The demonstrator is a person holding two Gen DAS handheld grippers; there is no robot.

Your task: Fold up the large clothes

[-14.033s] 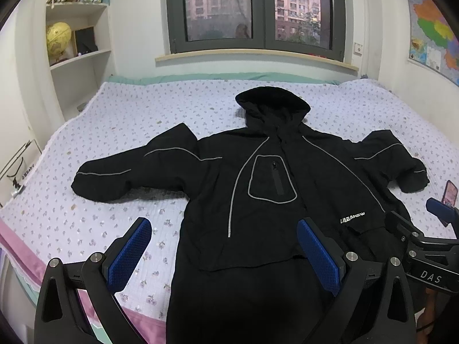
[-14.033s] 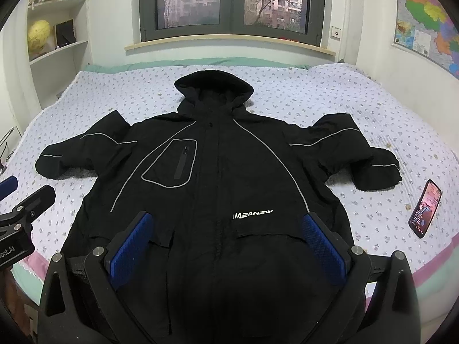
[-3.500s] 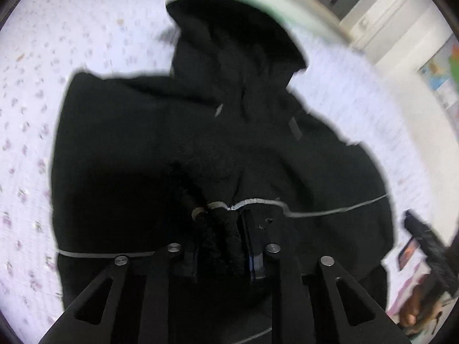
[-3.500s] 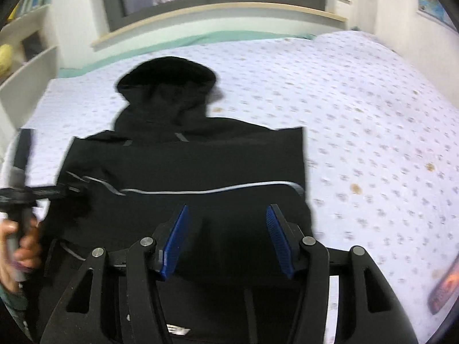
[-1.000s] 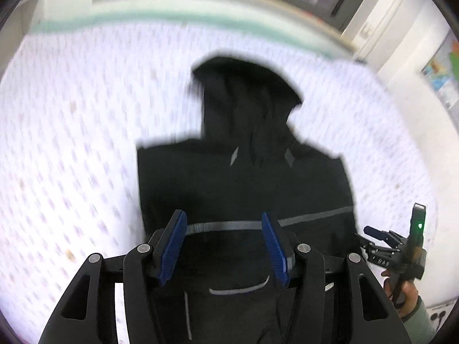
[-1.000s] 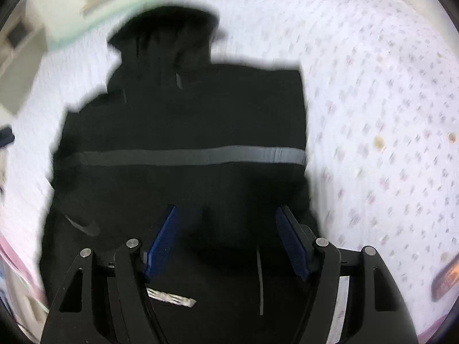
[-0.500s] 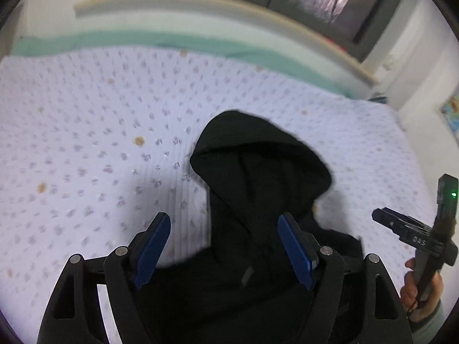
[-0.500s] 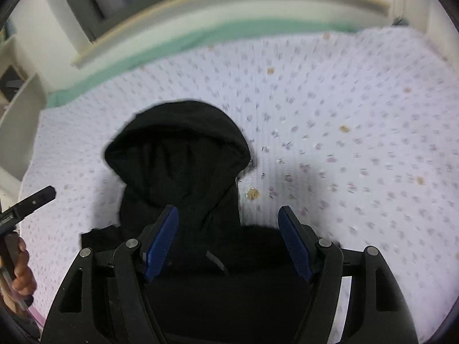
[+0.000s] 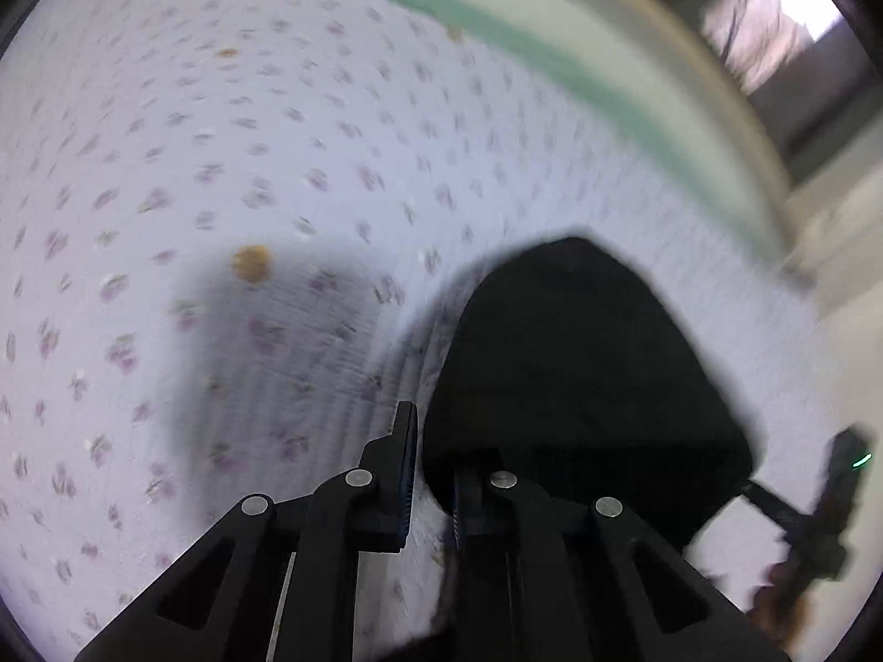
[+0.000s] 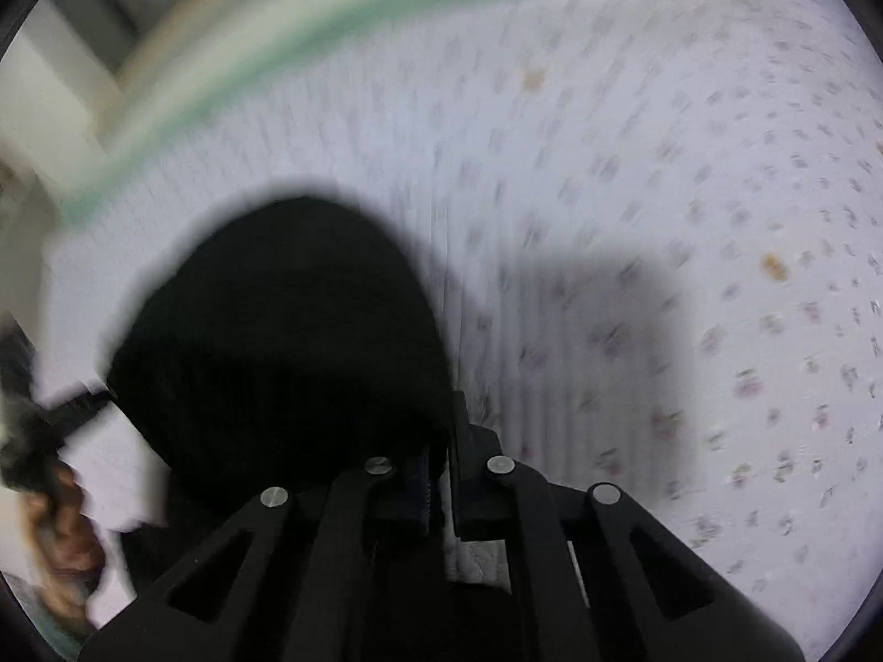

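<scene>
Now both tools are clenched on the hood of the black jacket. The left gripper (image 9: 427, 474) has just snapped its jaws together at the hood's (image 9: 579, 364) left edge, with a fold of dark cloth between the pads as far as the blur lets one tell. The right gripper (image 10: 441, 469) has likewise just closed, pinching the hood's (image 10: 276, 342) right edge. Each tool also shows at the margin of the other's view, the right one (image 9: 828, 496) held in a hand low on the right, the left one (image 10: 33, 430) likewise low on the left.

The step in hand looks like the hood fold: with both side edges taken, the next move probably calls for lifting the hood evenly and laying it back over the jacket's body, toward the person, keeping the two grips level so it lands flat.

The hood lies on the flowered bedsheet (image 9: 221, 165), its rounded crown pointing toward the green strip (image 10: 276, 27) along the bed's far edge. Its long axis runs from that strip back toward the grippers; the rest of the jacket is hidden beneath them.
</scene>
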